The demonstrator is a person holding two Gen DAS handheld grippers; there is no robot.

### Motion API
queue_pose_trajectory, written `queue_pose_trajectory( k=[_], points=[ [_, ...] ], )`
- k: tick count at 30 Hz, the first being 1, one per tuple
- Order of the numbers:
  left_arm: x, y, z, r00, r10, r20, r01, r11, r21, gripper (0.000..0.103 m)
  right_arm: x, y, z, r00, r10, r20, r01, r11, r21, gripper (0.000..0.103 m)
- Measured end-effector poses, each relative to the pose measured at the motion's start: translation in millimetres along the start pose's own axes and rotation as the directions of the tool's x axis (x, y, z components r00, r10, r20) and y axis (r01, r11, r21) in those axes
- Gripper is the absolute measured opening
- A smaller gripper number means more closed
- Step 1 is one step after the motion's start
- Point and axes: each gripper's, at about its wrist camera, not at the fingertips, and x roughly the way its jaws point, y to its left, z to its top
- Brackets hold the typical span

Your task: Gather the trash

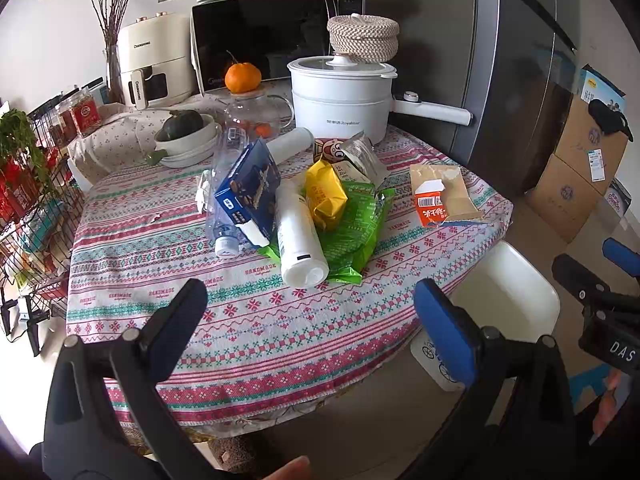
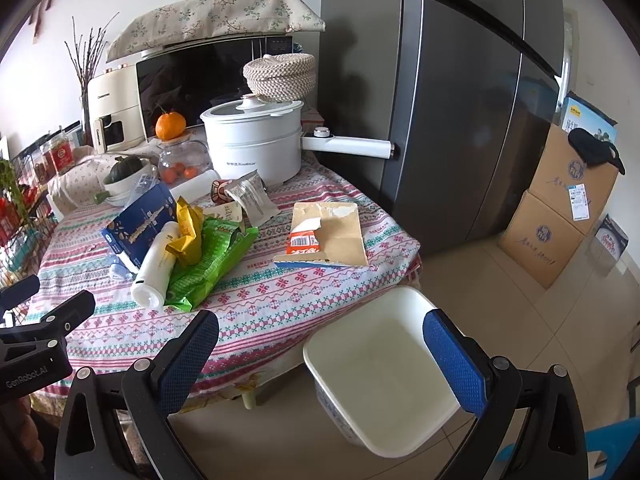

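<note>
Trash lies in a heap on the patterned tablecloth (image 1: 248,328): a white bottle (image 1: 298,236), a blue box (image 1: 252,192), a clear plastic bottle (image 1: 226,184), a yellow wrapper (image 1: 325,194), a green bag (image 1: 356,220), a silver packet (image 1: 362,154) and a torn orange-and-tan carton (image 1: 442,196). A white bin (image 2: 380,372) stands on the floor by the table's near right corner. My left gripper (image 1: 312,316) is open and empty above the table's near edge. My right gripper (image 2: 320,356) is open and empty, over the bin's left rim.
A white electric pot (image 1: 340,100) with a long handle, a glass jar (image 1: 256,116) under an orange (image 1: 242,76), a bowl with a squash (image 1: 186,132), a microwave and an air fryer stand at the back. A grey fridge (image 2: 460,100) and cardboard boxes (image 2: 560,208) are on the right. A wire rack (image 1: 28,200) is on the left.
</note>
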Motion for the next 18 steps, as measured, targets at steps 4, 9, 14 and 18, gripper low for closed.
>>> queue_pose_trajectory(
  k=[4, 9, 14, 18],
  points=[
    [0.1, 0.1, -0.2, 1.0, 0.0, 0.001, 0.0, 1.0, 0.001, 0.103, -0.1, 0.3, 0.1, 1.0, 0.0, -0.001, 0.0, 1.0, 0.0, 0.103],
    [0.4, 0.5, 0.3, 1.0, 0.002, 0.001, -0.002, 1.0, 0.0, 0.103, 0.2, 0.2, -0.6, 1.0, 0.0, 0.0, 0.0, 1.0, 0.001, 0.103],
    [0.1, 1.1, 0.3, 1.0, 0.002, 0.001, -0.002, 1.0, 0.001, 0.103, 0.5, 0.0, -0.7, 1.0, 0.0, -0.001, 0.0, 1.0, 0.0, 0.103],
    [-0.8, 2.3, 0.7, 1.0, 0.002, 0.002, -0.002, 1.0, 0.002, 0.103, 0.4, 1.0, -0.7, 1.0, -0.001, -0.001, 0.001, 1.0, 0.0, 0.103]
  ],
)
